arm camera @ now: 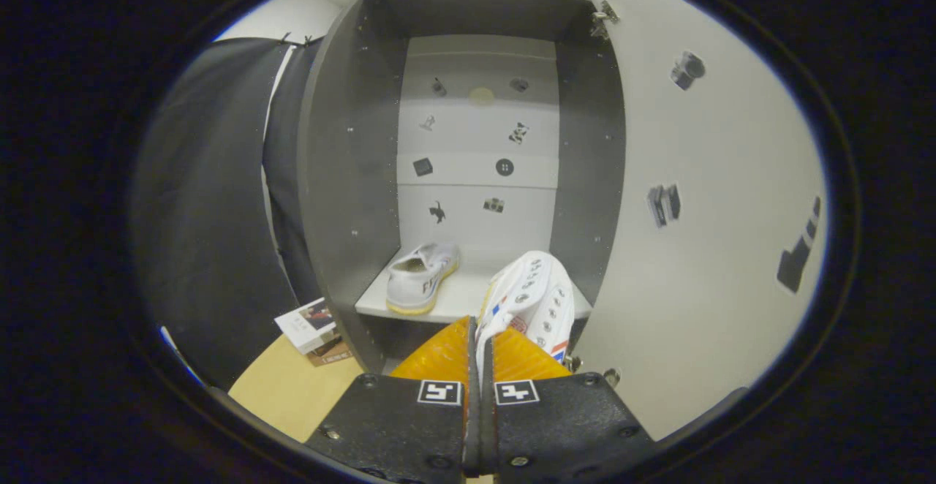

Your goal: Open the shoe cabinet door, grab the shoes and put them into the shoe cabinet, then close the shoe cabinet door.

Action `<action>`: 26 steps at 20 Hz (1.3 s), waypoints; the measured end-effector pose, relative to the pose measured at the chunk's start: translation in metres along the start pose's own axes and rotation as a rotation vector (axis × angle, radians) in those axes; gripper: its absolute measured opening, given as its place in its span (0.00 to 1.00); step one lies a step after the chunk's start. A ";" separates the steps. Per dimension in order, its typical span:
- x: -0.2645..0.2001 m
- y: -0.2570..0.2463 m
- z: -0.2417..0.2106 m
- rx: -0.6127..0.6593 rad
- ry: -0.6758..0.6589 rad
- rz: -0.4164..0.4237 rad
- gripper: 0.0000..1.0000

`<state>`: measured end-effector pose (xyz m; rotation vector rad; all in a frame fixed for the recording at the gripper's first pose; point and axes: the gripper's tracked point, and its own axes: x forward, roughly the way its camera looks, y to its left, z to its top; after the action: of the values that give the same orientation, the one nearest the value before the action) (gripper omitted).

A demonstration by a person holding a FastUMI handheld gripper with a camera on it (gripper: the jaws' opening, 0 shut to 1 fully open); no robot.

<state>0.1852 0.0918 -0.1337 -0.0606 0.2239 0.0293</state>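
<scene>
We hold the tool (480, 338) pinched narrow on the white canvas high-top shoe (532, 295), just ahead over the grey cabinet's shelf (459, 300), beside the white low shoe (422, 276).

The gripper (480, 338) points level and straight ahead. Its two fingers (439, 356) are pressed nearly together (only a thin slit between them), pinching the white shoe (537, 297).

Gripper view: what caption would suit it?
Tongs shut on second shoe, carrying it toward open cabinet's shelf, beside first shoe.
</scene>
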 end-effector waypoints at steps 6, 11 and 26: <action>0.082 0.003 0.034 -0.036 0.025 0.026 0.04; 0.139 0.000 0.022 -0.078 0.085 0.036 0.04; 0.203 0.018 -0.016 -0.022 0.288 0.082 0.04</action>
<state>0.3787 0.1136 -0.1953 -0.0777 0.5143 0.1051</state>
